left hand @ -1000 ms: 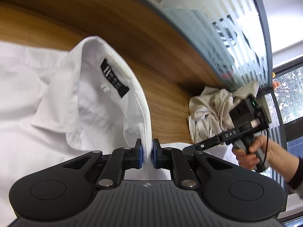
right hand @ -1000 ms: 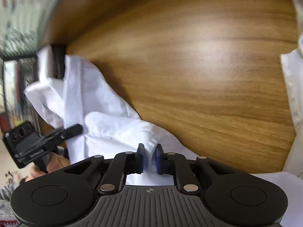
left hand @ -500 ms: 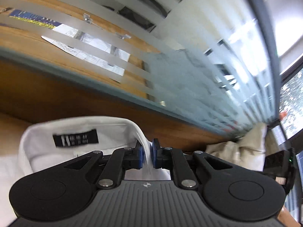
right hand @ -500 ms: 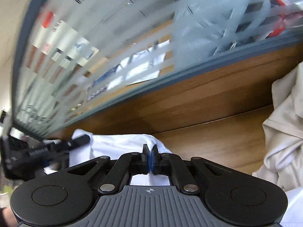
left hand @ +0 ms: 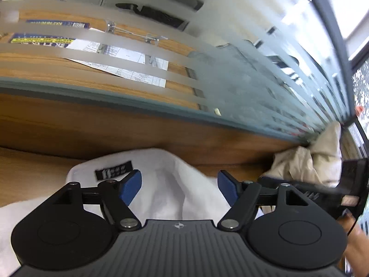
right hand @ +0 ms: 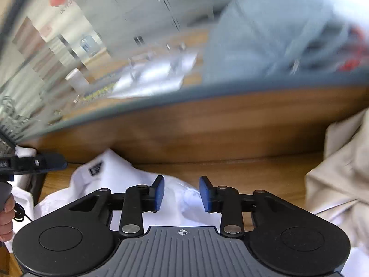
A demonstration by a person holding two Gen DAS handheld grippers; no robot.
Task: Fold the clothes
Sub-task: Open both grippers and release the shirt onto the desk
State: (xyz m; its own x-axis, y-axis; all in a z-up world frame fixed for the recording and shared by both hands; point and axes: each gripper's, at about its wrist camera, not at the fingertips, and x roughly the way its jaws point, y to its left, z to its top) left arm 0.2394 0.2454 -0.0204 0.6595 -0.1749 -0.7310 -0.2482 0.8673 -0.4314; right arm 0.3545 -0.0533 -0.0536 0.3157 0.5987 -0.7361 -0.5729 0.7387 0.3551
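Letting go: L gripper (left hand: pixel 180 184) jaws just opened wide, R gripper (right hand: pixel 181 192) jaws just parted, nothing pinched. White shirt (left hand: pixel 166 180) dropped on wooden table (right hand: pixel 265 170), collar up. Beige garment (right hand: pixel 341 173) still unfolded; shirt's fold prob. incomplete.

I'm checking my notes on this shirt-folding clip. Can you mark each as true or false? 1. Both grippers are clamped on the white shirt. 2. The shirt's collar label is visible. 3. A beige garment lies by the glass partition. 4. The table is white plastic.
1. False: the left gripper and right gripper both stand open, jaws just opened, over the white shirt without pressing it.
2. True: the black label shows inside the collar.
3. True: the beige garment sits beside the glass partition.
4. False: the table is brown wood.
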